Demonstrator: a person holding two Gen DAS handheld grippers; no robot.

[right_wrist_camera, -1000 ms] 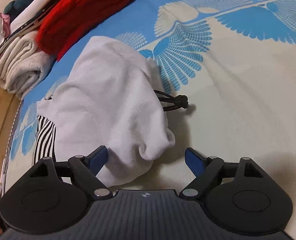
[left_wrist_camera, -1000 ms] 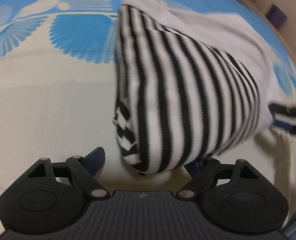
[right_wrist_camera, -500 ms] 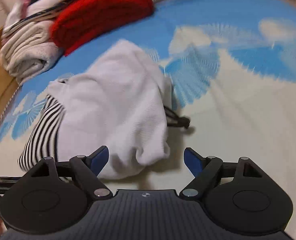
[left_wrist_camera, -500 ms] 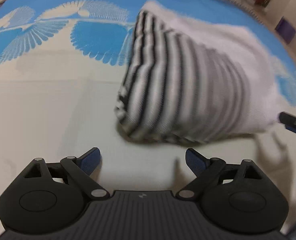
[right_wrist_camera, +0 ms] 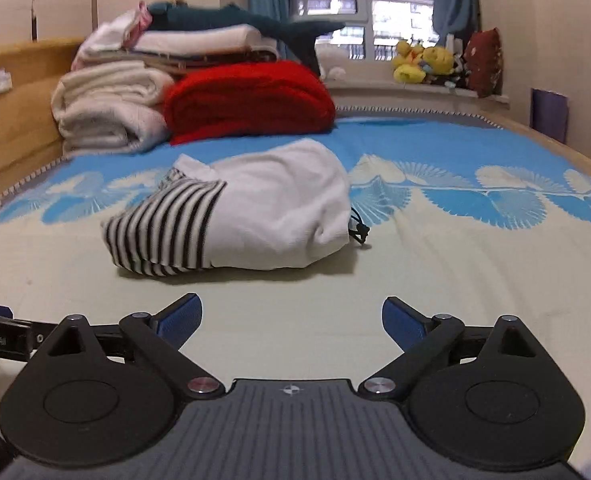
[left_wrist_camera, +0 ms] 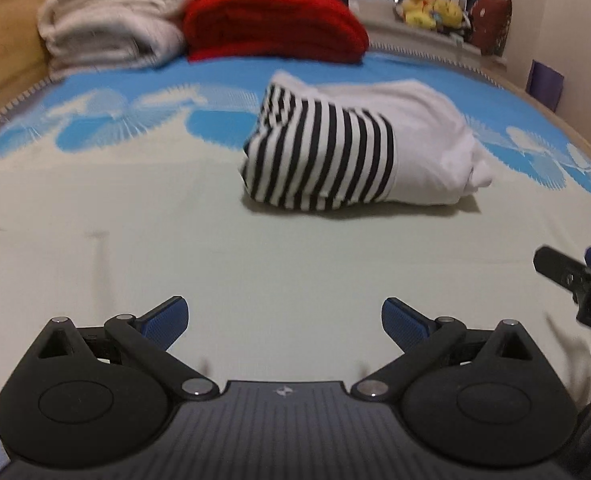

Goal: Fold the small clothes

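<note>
While both tools hang over the near, pale part of the bed (right_wrist_camera: 435, 264), the folded garment (right_wrist_camera: 255, 216) lies ahead mid-bed, white cloth with a black-and-white striped part at its left end and a black drawstring (right_wrist_camera: 359, 230) at its right. Left tool (left_wrist_camera: 283, 322): jaws have just been opening, now wide, nothing between them. Right tool (right_wrist_camera: 291, 320): likewise just opened wide, empty. Far left: folded red blanket (right_wrist_camera: 251, 100) beside cream towels (right_wrist_camera: 107, 112).
</note>
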